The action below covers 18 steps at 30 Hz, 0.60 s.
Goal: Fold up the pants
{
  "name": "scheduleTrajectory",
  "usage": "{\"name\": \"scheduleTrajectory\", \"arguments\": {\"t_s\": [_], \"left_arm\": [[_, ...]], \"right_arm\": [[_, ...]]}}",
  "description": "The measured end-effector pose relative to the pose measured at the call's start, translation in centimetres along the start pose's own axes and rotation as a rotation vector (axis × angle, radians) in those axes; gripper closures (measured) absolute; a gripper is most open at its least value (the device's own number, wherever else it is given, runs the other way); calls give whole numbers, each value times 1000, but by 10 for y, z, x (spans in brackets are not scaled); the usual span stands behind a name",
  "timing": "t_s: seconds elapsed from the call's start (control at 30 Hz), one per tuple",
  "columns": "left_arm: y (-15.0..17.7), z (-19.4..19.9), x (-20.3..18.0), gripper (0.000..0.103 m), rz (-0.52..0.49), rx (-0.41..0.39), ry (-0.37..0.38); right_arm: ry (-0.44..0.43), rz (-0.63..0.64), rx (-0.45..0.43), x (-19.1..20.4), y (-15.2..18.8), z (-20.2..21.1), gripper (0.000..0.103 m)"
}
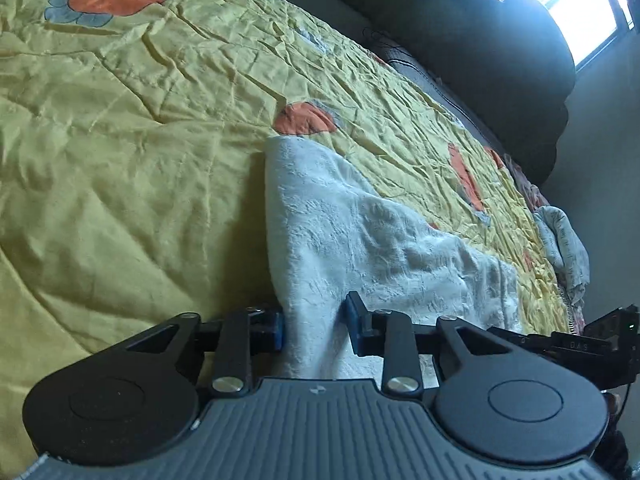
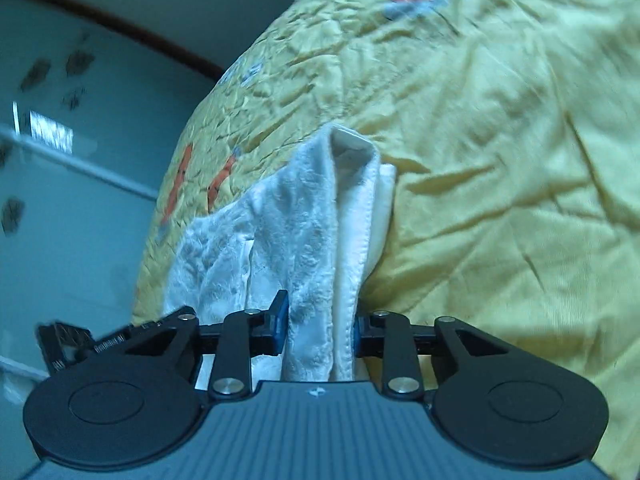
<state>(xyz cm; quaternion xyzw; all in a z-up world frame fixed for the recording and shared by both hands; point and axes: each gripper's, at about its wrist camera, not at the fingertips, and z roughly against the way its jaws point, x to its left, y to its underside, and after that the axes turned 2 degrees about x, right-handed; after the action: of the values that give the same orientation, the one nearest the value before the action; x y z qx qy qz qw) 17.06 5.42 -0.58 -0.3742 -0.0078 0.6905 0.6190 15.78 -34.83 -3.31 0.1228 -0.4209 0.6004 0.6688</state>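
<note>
Pants (image 1: pixel 360 232), white and plush, trail across a yellow quilt (image 1: pixel 120 160) as 2 grippers, left (image 1: pixel 316 328) and right (image 2: pixel 320 328), each pinch a bunched edge (hem visible at right). Soft, limp, likely light; best held at hems.

A bunched fold of white, fleecy pants (image 2: pixel 320 240) is clamped between the blue pads (image 2: pixel 280 320) of the right gripper (image 2: pixel 318 326) at the lower centre of the frame. The garment is seen rising from there to a hemmed opening near mid-frame. A crinkled yellow quilt (image 2: pixel 500 160) with orange patches is spread behind it, filling the right and top. A pale wall (image 2: pixel 80 200) is visible at the left.
</note>
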Motion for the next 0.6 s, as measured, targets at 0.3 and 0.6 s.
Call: {"name": "scheduleTrajectory", "arguments": {"t_s": [0.3,0.6], "left_arm": [[6,33,-15,87,-149,-45,-117],[7,11,-12,86,-167,-23,-130]], "right_arm": [[-88,149,-43,44,-2,5,84],[-68,20,-33,5,-3,-8,84]]}}
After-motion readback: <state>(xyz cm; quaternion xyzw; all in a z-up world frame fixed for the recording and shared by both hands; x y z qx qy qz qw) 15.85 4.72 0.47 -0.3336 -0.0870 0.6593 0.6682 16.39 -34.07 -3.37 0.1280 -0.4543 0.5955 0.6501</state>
